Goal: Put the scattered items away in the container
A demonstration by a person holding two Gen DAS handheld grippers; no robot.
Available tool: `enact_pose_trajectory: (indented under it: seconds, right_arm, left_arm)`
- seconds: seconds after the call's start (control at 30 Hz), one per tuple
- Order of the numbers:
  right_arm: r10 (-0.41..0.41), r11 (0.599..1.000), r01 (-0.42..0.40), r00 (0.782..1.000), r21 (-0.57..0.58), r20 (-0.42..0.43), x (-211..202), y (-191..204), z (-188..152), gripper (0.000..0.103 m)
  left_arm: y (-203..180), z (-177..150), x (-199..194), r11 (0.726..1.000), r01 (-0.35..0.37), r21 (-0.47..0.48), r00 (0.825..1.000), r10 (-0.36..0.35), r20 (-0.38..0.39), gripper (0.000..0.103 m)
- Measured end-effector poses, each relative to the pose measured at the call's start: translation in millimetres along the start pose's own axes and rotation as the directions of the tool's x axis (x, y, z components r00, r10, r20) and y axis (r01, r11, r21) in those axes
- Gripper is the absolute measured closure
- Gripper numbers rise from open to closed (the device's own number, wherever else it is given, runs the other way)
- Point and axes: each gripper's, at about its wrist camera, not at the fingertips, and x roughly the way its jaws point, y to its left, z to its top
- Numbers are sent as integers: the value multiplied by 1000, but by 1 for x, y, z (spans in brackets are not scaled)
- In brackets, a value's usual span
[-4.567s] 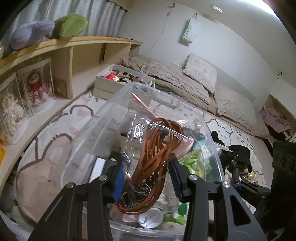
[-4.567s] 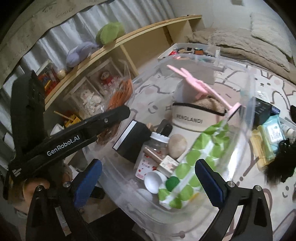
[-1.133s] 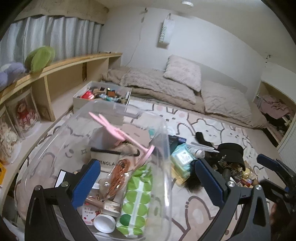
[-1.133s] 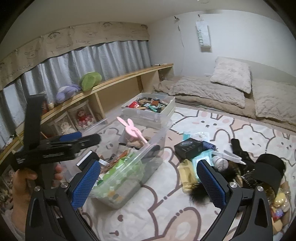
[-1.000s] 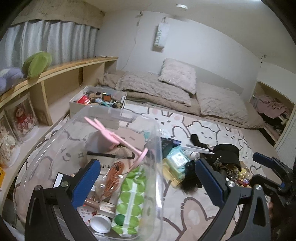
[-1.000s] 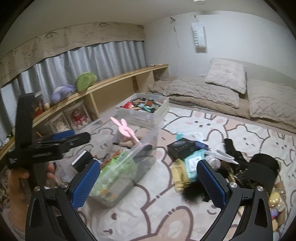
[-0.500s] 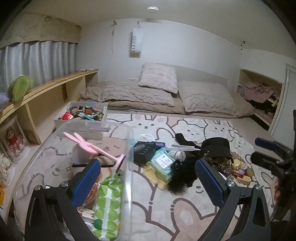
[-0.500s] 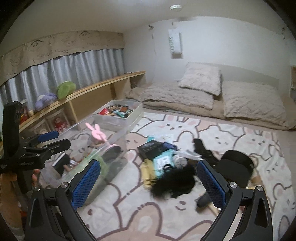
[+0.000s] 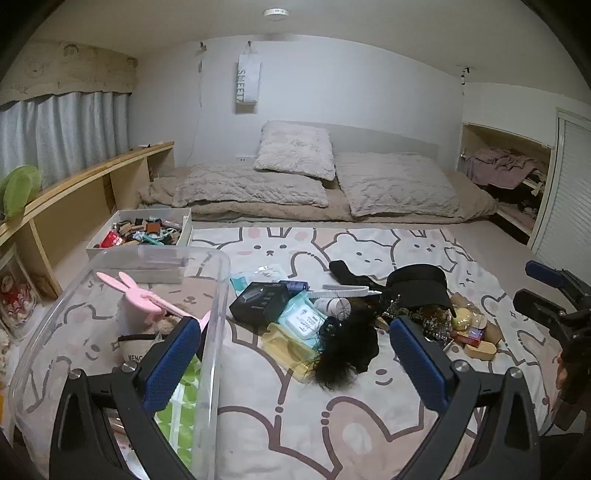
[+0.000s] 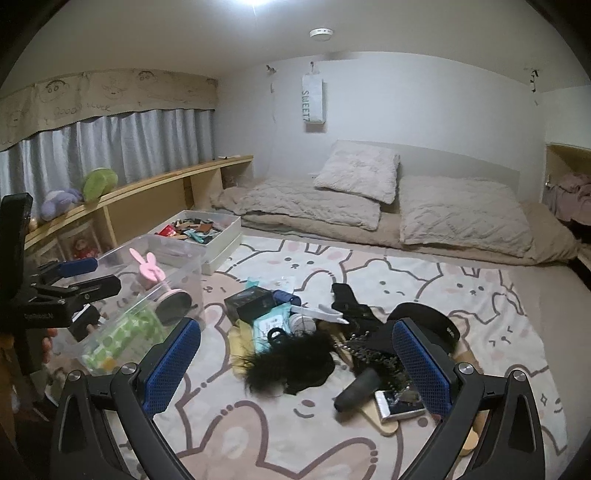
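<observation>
Several items already sit in our clear container (image 9: 218,295), many remain scattered on the rug (image 9: 295,424), and we hold left gripper (image 9: 291,354) and right gripper (image 10: 295,354) wide open, empty.

A pale-walled bedroom lit by a round ceiling light (image 10: 321,32). Grey curtains (image 10: 110,147) hang under a doodled valance above a long wooden shelf (image 10: 147,192). A low bed (image 9: 332,195) with beige quilts and a pillow (image 9: 295,149) lies along the far wall. A bunny-patterned rug (image 9: 369,424) covers the floor.
</observation>
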Motion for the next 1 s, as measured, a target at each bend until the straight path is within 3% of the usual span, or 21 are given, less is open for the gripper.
enact_pose_trajectory:
  seconds: [0.23, 0.43, 0.73, 1.0]
  right_arm:
    - [-10, 1000, 10, 1000, 14, -1, -1, -9, -4, 0]
    - [-27, 999, 27, 999, 29, -22, 0, -23, -10, 0]
    - [-59, 993, 68, 993, 94, -99, 6, -57, -32, 0]
    - [-110, 979, 140, 975, 148, -192, 11, -92, -59, 0]
  left_arm:
    - [-7, 1, 2, 1000, 21, 3, 1000, -21, 9, 0]
    - [-19, -3, 8, 999, -14, 49, 999, 12, 37, 0]
    - [-33, -15, 34, 996, -13, 83, 1000, 13, -9, 0]
    - [-55, -30, 64, 993, 52, 106, 996, -44, -76, 0]
